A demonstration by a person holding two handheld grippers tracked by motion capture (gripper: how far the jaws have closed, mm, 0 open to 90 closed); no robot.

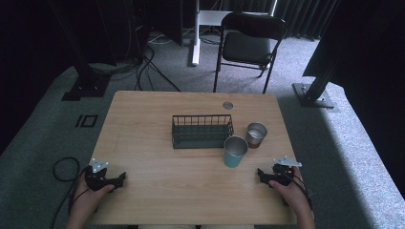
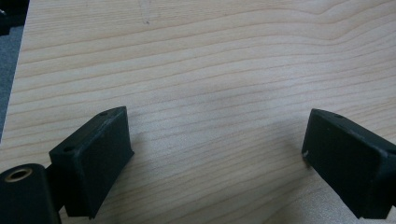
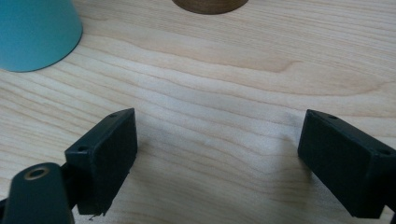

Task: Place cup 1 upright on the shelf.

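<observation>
A curtained recording lab: black drapes (image 1: 28, 43), floor cables (image 1: 143, 67), rig posts (image 1: 317, 83), lone wooden table (image 1: 143, 143).

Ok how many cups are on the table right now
2. A teal cup stands in front of the wire basket's right end, and a brown cup stands just right of the basket, behind the teal one. Nothing else cup-like shows.
</observation>
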